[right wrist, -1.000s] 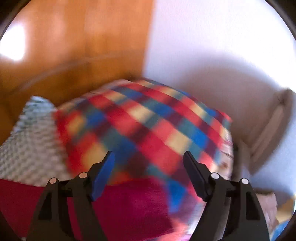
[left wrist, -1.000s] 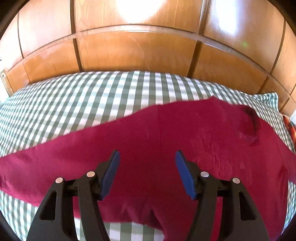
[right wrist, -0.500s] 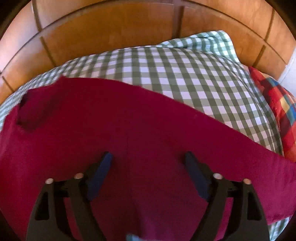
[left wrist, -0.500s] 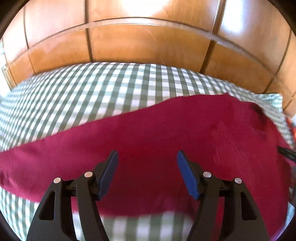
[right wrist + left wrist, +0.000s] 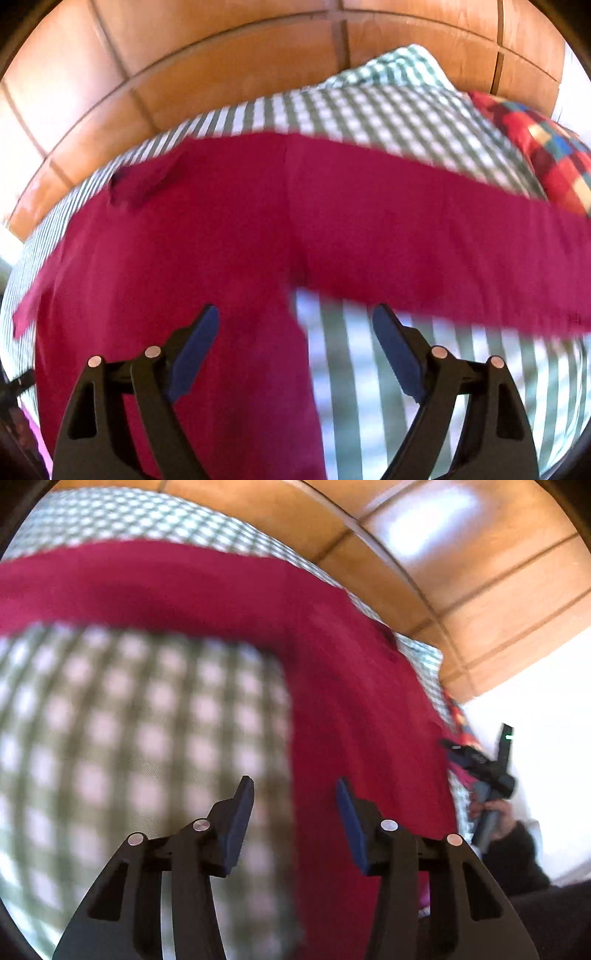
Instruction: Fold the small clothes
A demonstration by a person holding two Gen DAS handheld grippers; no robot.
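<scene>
Crimson shirt (image 5: 229,229) spread flat on gingham sheet (image 5: 391,110), sleeves reaching out to both sides, wooden headboard (image 5: 229,70) behind. Left gripper (image 5: 293,805) low over the cloth's edge, fingers apart, nothing between them, one pad over checks, the other over red. Right gripper (image 5: 295,343) likewise spread wide and empty, above the spot where body meets sleeve. Plaid pillow (image 5: 546,147) at the sheet's right end. Both views blurred; contact with fabric impossible to tell.
</scene>
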